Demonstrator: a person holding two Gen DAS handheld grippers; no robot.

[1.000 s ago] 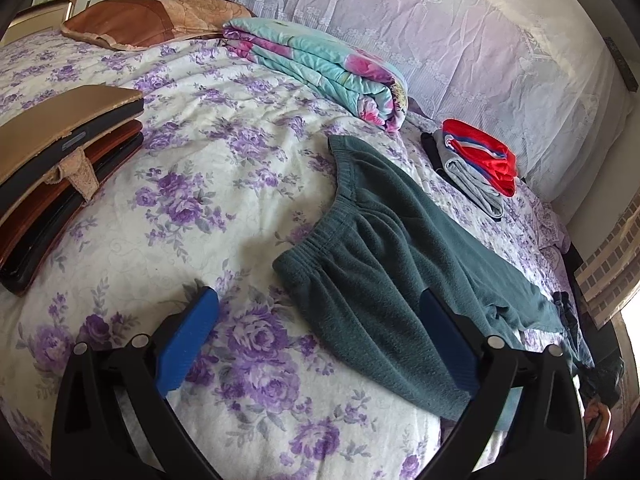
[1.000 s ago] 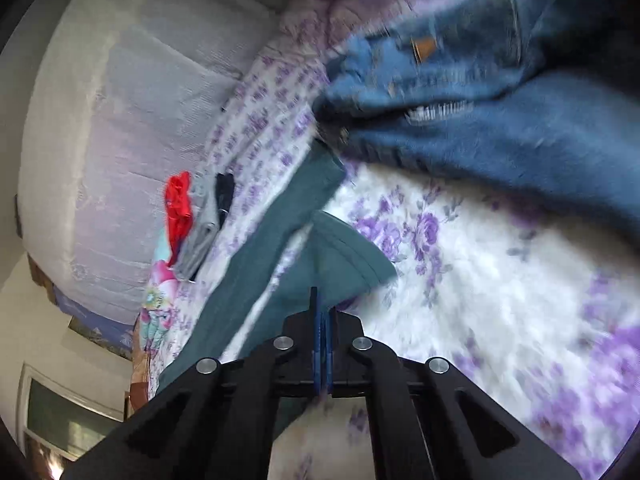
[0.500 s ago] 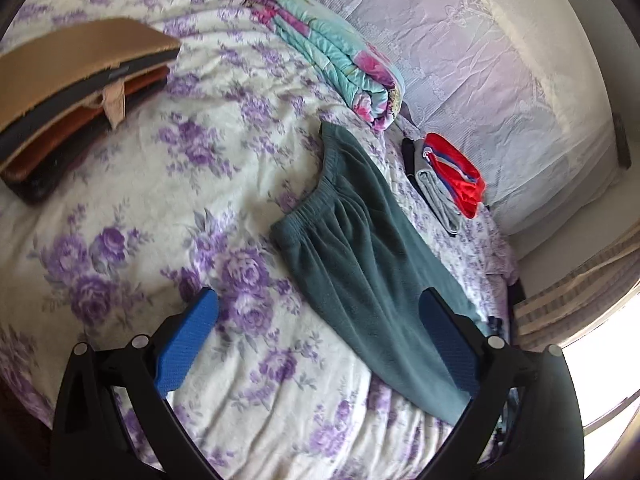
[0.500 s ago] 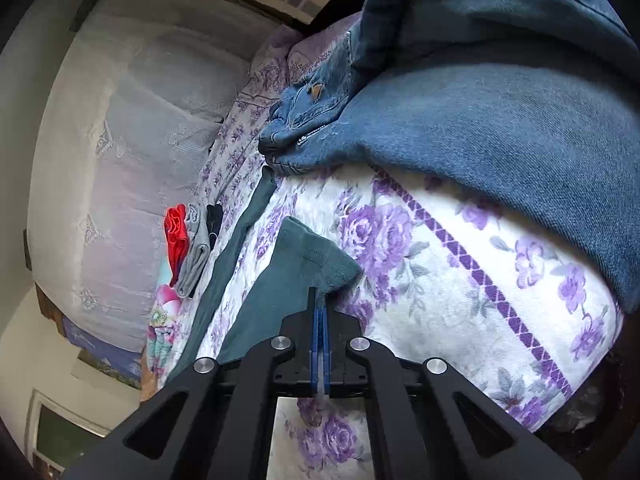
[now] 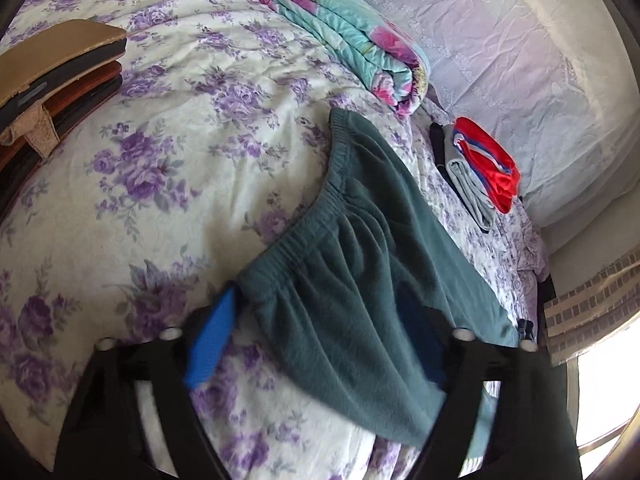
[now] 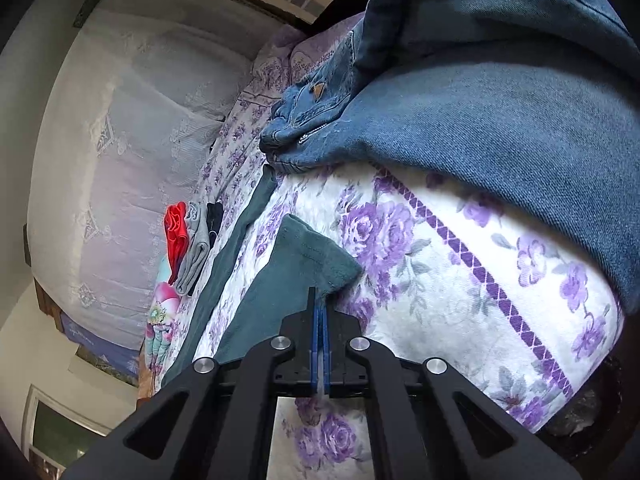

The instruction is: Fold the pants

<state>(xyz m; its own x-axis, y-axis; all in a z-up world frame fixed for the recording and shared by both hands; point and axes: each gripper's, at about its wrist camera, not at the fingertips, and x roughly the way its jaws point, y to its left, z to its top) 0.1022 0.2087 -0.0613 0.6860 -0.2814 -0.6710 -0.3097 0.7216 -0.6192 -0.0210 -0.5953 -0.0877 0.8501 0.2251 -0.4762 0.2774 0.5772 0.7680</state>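
Left gripper (image 5: 320,344) closes around the teal pants (image 5: 360,280) waistband; right gripper (image 6: 320,308) stays clenched on a pant-leg hem.

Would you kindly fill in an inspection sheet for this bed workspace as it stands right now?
Surface: bed with a purple floral cover, wrinkled.
Job's things: green pants spread flat, waistband toward the left gripper; one leg hem at the right gripper.
Clutter: folded quilt; small stack of folded clothes; jeans heaped on the bed; brown cushions.
Grippers: left gripper closing, waistband corner between its jaws; right gripper shut on the hem.
Cables: nothing seen.
Surroundings: pale lace cloth behind the bed; bright window.
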